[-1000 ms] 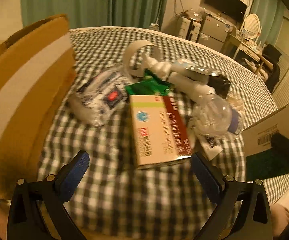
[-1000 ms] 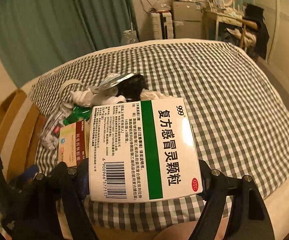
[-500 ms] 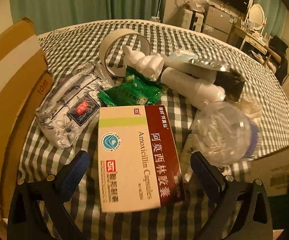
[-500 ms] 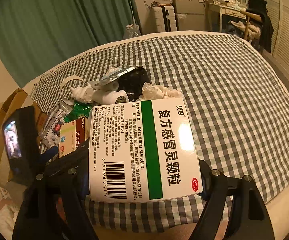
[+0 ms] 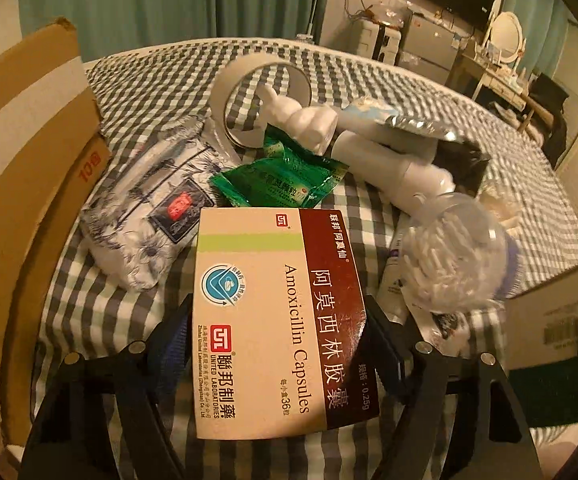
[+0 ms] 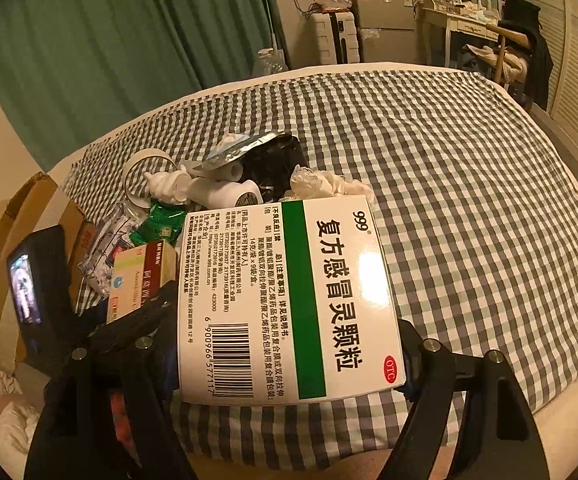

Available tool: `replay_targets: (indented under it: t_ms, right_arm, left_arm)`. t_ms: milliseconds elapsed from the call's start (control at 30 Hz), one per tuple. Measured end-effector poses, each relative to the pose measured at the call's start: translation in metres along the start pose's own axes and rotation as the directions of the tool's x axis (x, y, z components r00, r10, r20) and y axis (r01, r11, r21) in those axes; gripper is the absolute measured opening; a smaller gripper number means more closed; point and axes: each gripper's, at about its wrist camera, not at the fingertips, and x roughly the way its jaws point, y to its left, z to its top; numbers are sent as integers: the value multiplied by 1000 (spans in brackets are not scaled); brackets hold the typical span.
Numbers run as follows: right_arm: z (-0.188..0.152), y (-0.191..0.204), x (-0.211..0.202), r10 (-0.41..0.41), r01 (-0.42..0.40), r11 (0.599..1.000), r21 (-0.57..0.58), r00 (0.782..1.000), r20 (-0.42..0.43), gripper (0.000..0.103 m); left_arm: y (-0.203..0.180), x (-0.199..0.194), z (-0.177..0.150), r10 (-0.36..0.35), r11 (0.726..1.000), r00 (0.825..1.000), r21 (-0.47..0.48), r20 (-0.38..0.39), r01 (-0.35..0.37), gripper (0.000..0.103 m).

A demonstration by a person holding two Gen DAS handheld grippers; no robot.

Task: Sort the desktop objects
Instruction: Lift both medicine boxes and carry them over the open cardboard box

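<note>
Left hand-held gripper (image 5: 281, 344): jaws closing around the amoxicillin capsule box (image 5: 277, 312), which lies between them; the pads sit at the box's long edges, though whether they already press is hard to tell from this angle. The box is taken across its narrower width, likely because that span fits the jaws.

Right hand-held gripper (image 6: 289, 344): clamped on the white-and-green 999 cold-granule box (image 6: 289, 300), held above the checked cloth (image 6: 469, 200) with its printed face towards the camera, apparently kept clear while the other hand works.

Amoxicillin box position: flat on the cloth at the near edge of the pile, the easiest piece to reach.

Pile behind: floral tissue pack (image 5: 149, 216), green sachet (image 5: 281, 184), tape roll (image 5: 261, 100), white figurine (image 5: 309, 120), white bottle (image 5: 393, 168), clear tub of cotton swabs (image 5: 449, 260), heaped together and unsorted.

Cardboard box (image 5: 21, 160): open at the left edge of the cloth, probably the destination for sorted items.
</note>
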Motion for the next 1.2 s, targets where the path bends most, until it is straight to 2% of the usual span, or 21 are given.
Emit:
replay_targets:
  t_ms: [467,667,833,967,1200]
  right_arm:
    - [-3,12,-22,-10,15,997,-71,998,68,77]
    - [-3,22,-52,-2,18,993,-116,991,134,77]
    - [5,39,-86,42,-14,989,-145,979,197,77]
    - [10,57,-106,86,-51,985,-163,972,220,77]
    - [19,86,-136,159,-111,972,-208,959,234,77]
  left_arm:
    - [12,-61,0,-66,998,995,-19,73,68,79]
    - [13,-109,9,-107,994,979,-3,175,109,79]
    - [22,-159,24,-136,990,955,12,264,137,79]
    - [30,-190,31,-107,994,941,29,320,103,79]
    - [53,-216,40,-86,996,942,24,324,83,79]
